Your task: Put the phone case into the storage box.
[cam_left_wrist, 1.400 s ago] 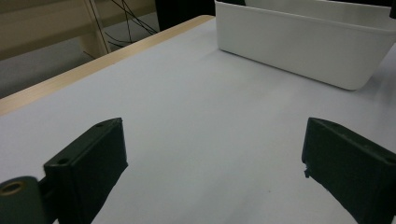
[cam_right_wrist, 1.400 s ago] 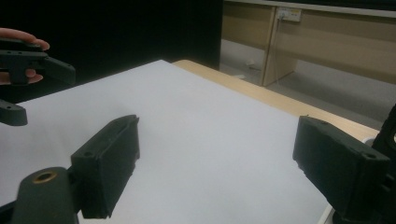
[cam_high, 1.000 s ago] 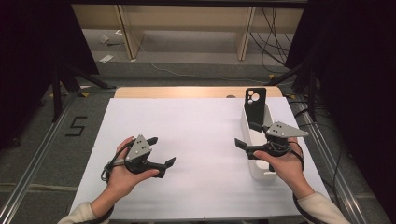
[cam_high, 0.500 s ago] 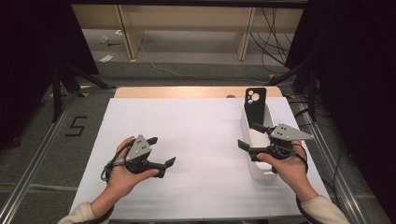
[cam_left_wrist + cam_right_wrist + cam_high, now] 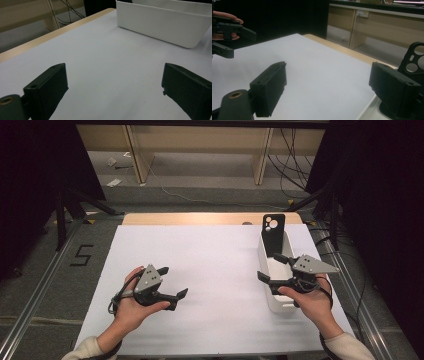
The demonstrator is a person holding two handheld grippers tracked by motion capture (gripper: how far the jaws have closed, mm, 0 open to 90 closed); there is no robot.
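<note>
While my right tongs (image 5: 266,267) hang wide open over the white box (image 5: 274,303), phone case (image 5: 273,234) standing inside, my left tongs (image 5: 172,282) open, empty, above the bench (image 5: 215,250).

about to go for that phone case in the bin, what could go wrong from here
The case stands upright, leaning at the far end of the narrow white bin, so a nudge may tip it over. The open right hand-held gripper hovers at the bin's rim; a jaw might catch the rim and shift the bin.
</note>
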